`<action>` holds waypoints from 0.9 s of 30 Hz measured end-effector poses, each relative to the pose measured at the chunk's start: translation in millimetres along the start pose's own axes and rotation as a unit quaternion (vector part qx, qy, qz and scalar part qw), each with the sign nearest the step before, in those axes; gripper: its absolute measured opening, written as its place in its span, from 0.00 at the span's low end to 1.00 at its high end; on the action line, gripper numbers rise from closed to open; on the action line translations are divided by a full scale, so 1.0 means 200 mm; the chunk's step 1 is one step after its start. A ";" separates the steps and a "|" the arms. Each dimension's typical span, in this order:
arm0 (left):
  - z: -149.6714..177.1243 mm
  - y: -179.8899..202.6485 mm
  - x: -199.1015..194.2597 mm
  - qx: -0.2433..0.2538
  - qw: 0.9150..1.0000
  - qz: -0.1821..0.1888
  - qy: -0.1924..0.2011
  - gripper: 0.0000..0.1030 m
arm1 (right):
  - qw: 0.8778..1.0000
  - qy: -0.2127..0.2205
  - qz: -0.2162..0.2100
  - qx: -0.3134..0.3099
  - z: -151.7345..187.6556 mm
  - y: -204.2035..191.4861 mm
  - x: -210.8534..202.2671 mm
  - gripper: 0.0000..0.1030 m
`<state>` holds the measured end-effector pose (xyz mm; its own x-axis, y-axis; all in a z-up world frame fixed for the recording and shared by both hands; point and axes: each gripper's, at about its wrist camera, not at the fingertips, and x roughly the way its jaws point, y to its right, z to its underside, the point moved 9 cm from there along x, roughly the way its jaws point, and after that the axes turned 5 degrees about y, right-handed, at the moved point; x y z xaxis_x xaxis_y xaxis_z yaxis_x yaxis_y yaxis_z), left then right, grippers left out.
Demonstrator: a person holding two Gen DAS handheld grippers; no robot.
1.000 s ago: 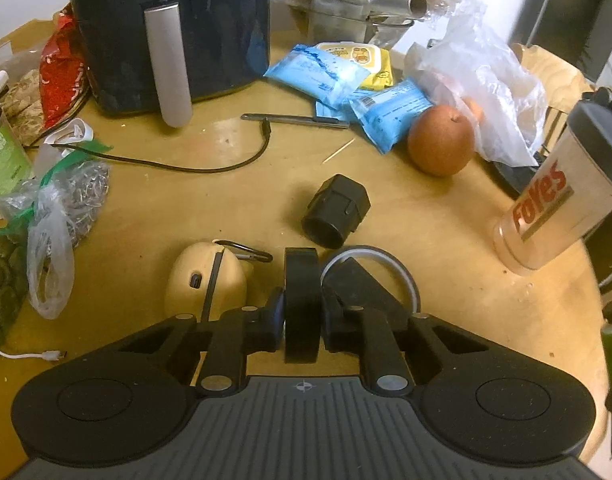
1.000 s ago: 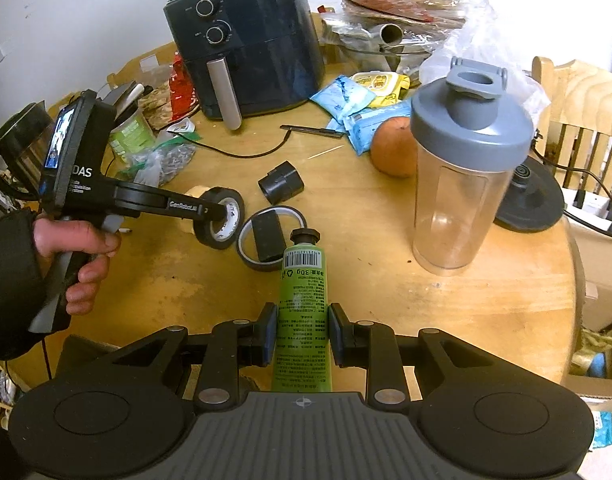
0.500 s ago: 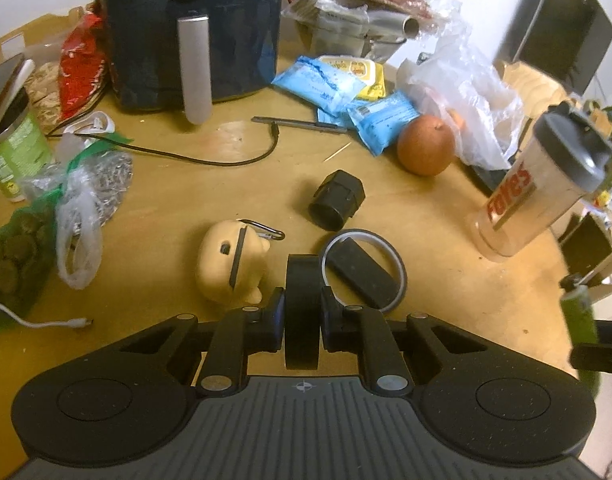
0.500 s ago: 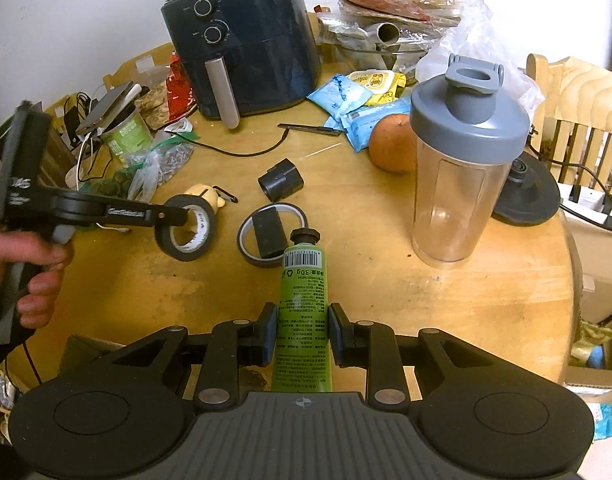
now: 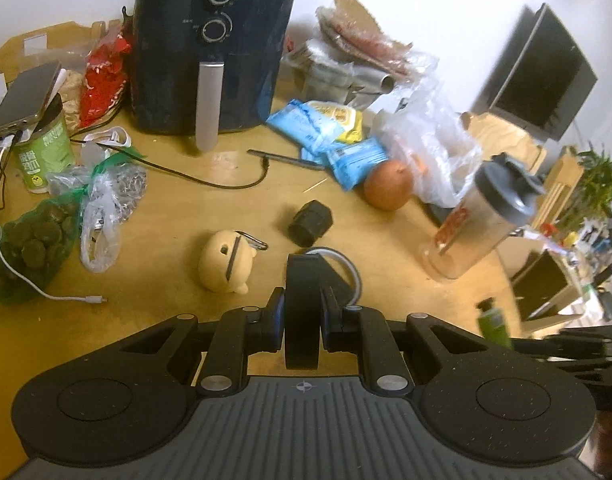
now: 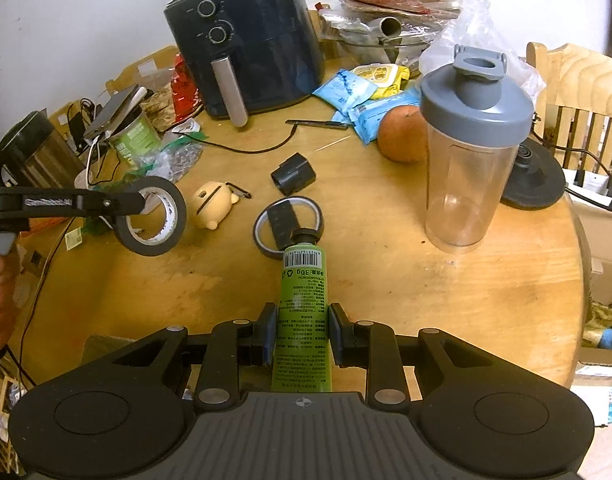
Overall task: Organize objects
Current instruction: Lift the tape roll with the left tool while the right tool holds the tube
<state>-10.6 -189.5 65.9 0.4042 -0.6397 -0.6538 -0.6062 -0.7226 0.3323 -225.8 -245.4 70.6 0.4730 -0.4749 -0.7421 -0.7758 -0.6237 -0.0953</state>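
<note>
The left tool [image 5: 301, 314] is clamped on a black tape roll [image 5: 301, 312], held edge-on above the tabletop [image 5: 177, 224]. Just ahead of it lie a thin tape ring [image 5: 352, 270], a black cap [image 5: 310, 222] and a yellow keychain figure [image 5: 225, 266]. The right tool [image 6: 301, 334] is clamped on a green tube [image 6: 303, 300], its cap pointing forward at the tape ring; a shaker bottle [image 6: 470, 148] stands ahead to its right.

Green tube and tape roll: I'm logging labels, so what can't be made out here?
- Green tube, right wrist view: small print blurred; lower end hidden by the right gripper.
- Tape roll, left wrist view: edge-on in the left gripper; inner face unseen.
- Shaker bottle, left wrist view: lettering blurred.
</note>
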 end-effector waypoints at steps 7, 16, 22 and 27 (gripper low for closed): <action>0.07 0.03 -0.13 -0.016 1.000 0.023 -0.001 0.17 | 1.000 0.001 -0.009 -0.008 0.02 -0.06 -0.01 0.29; 0.19 0.08 -0.22 -0.017 0.998 0.051 -0.016 0.17 | 1.000 0.004 -0.014 -0.011 0.03 -0.10 -0.04 0.29; 0.29 0.12 -0.25 -0.014 0.997 0.065 -0.032 0.17 | 1.000 0.003 -0.016 -0.013 0.05 -0.14 -0.05 0.29; 0.36 0.15 -0.25 -0.010 0.996 0.080 -0.047 0.17 | 1.000 0.004 -0.015 -0.013 0.07 -0.15 -0.07 0.29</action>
<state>-99.2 -160.5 59.6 0.2369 -0.7202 -0.6521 -0.6432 -0.6193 0.4503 -214.1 -211.0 73.8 0.4990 -0.4611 -0.7338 -0.7507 -0.6531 -0.1001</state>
